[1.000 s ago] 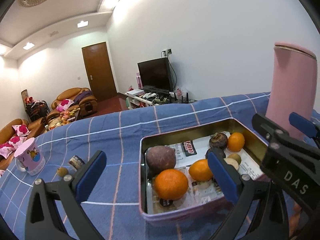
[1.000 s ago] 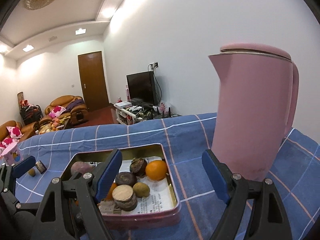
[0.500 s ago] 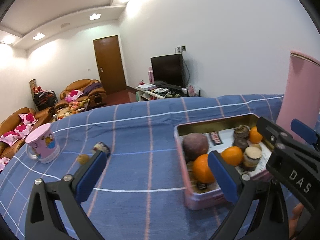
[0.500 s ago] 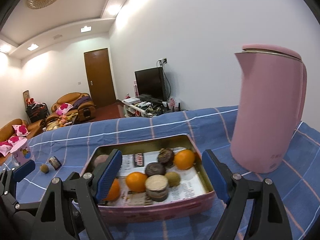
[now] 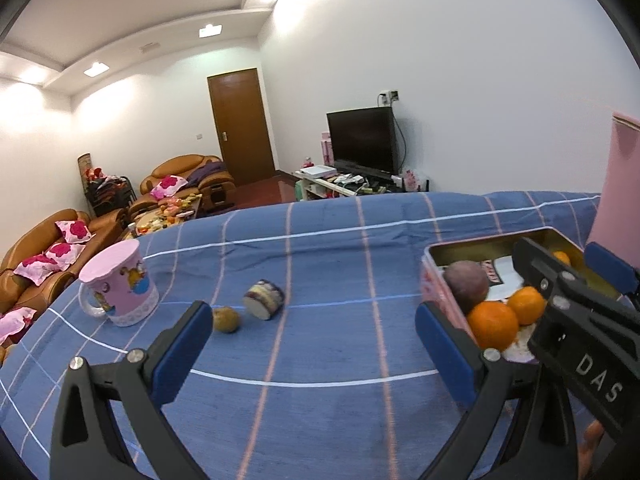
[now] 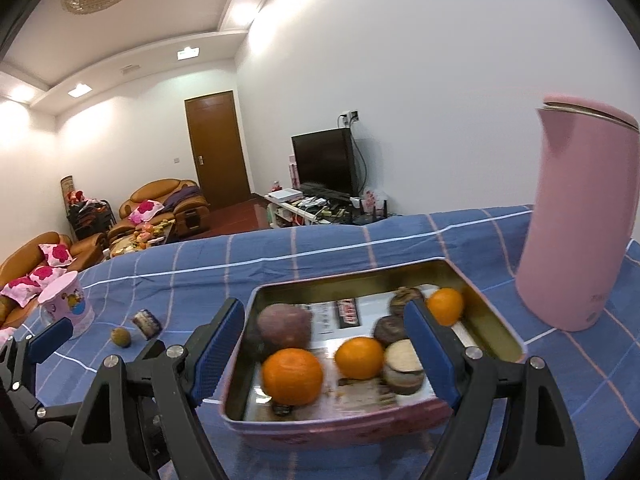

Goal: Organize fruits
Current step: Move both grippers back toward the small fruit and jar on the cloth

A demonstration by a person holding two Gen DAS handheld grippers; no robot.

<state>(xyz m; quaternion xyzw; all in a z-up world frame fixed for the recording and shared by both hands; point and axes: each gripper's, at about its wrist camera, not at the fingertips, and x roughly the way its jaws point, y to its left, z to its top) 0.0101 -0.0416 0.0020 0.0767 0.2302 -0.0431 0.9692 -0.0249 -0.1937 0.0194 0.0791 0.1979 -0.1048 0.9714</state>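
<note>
A blue checked cloth [image 5: 320, 360] covers the desk, with a living room behind. In the left wrist view, the left tongs [image 5: 312, 344] hang released and empty above the cloth; a small brown fruit [image 5: 226, 319] and a cut piece [image 5: 264, 304] lie just beyond their left finger, beside a pink mug [image 5: 120, 294]. The tin [image 5: 436, 288] sits at right. In the right wrist view, the right tongs [image 6: 324, 348] are spread wide and empty over the tin [image 6: 496, 332], where oranges [image 6: 292, 376] and dark fruits rest. A pink kettle [image 6: 580, 240] stands right.

Left gripper [image 5: 312, 344] wide apart, empty, w/ small fruit [image 5: 226, 319] ahead.
</note>
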